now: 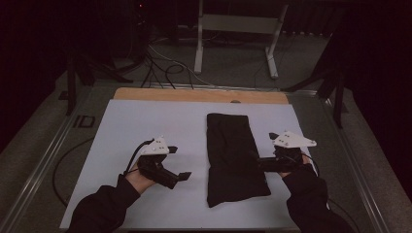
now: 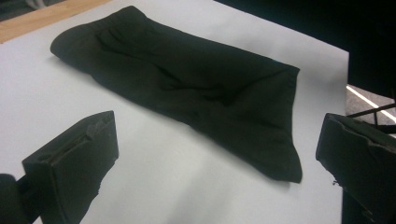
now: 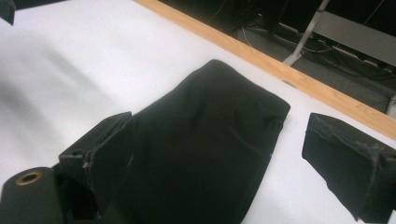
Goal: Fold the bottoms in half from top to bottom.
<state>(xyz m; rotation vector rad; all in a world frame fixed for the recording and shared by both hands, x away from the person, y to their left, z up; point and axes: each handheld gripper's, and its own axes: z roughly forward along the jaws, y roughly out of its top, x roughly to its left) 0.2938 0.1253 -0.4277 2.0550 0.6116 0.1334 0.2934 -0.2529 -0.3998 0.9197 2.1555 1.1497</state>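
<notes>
A black folded cloth (image 1: 233, 158) lies lengthwise in the middle of the white sheet (image 1: 141, 121). My left gripper (image 1: 179, 162) stands open to the cloth's left, apart from it and pointing at its near part. In the left gripper view the cloth (image 2: 187, 88) lies beyond the wide-spread jaws of the left gripper (image 2: 215, 158), with bare sheet between them. My right gripper (image 1: 266, 150) is open at the cloth's right edge. In the right gripper view the cloth (image 3: 210, 121) runs between the jaws of the right gripper (image 3: 224, 163); the left jaw sits against the fabric.
A wooden table edge (image 1: 199, 94) shows beyond the sheet's far side. Behind it, on the floor, stand a white metal frame (image 1: 233, 24) and loose cables (image 1: 165, 68). Metal rails (image 1: 43, 165) run along the table's sides.
</notes>
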